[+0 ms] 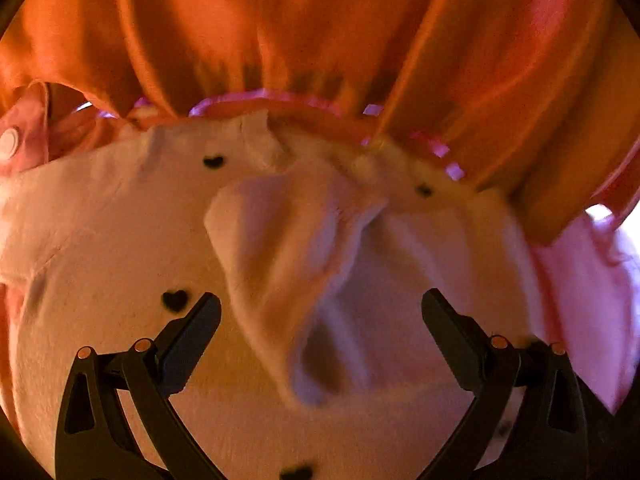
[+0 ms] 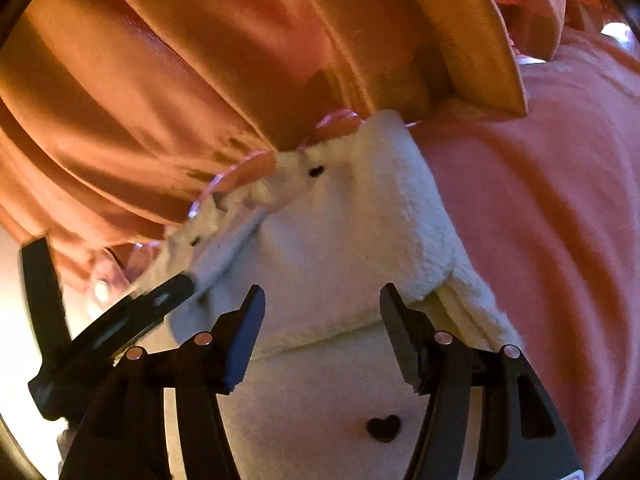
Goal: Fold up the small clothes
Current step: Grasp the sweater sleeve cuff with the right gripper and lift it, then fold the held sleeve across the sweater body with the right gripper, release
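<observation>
A fluffy white garment with small black hearts [image 1: 120, 248] fills the lower half of the left wrist view, with a loose folded flap [image 1: 288, 248] standing up in the middle. My left gripper [image 1: 320, 308] is open just above it, the flap lying between the fingers. In the right wrist view the same white garment [image 2: 344, 240] lies partly folded, one edge doubled over. My right gripper [image 2: 322, 300] is open over it and holds nothing. The left gripper's finger [image 2: 160, 300] shows at the left, touching the garment's edge.
An orange satin cloth [image 1: 320, 28] with a pink ribbon trim [image 1: 264, 98] hangs behind the garment in both views. A pink fleece blanket [image 2: 540, 200] covers the surface to the right. A pink piece with a snap button [image 1: 10, 142] lies at the far left.
</observation>
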The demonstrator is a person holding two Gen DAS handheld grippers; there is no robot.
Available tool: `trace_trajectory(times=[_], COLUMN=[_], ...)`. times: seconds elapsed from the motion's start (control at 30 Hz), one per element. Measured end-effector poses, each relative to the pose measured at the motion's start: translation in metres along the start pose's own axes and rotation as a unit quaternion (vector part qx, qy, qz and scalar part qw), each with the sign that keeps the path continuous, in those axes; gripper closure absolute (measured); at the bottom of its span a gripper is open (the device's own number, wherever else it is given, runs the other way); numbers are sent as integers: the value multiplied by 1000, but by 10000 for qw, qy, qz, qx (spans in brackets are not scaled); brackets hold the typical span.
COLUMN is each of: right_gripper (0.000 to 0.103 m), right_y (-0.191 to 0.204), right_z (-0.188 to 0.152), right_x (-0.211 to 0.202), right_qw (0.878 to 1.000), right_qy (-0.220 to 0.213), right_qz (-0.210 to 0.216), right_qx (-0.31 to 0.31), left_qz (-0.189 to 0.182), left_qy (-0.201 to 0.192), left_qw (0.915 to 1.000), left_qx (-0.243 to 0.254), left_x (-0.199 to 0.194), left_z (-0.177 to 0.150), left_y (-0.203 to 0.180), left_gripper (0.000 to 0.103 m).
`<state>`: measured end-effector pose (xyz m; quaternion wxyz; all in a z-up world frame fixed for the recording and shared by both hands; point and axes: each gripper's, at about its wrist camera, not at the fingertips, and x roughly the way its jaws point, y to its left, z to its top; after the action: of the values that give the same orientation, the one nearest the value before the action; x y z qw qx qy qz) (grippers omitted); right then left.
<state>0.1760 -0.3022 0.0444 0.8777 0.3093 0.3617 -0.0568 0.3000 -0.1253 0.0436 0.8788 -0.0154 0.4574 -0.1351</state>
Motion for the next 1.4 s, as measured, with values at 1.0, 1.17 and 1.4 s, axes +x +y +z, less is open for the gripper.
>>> trace_trajectory(times=[1.0,1.17,1.4], right_gripper=[96,89,93], right_y=[-87,-69,-50], right_z=[13,7,17], right_x=[30,26,25], right_qw=[9788,9794,9858], right_qy=[-225,-56,-320], right_qz=[575,452,924], right_qx=[1951,1966,1363], left_qz=[-439,-244,-588], left_qy=[-401,-379,-718], left_qw=[9769,9818,9833], left_qx=[-2051,-1845,-1566], left_x=[-7,-8,-26], left_z=[-26,-26,-1], left_y=[152,150,150], left_gripper=[52,71,97])
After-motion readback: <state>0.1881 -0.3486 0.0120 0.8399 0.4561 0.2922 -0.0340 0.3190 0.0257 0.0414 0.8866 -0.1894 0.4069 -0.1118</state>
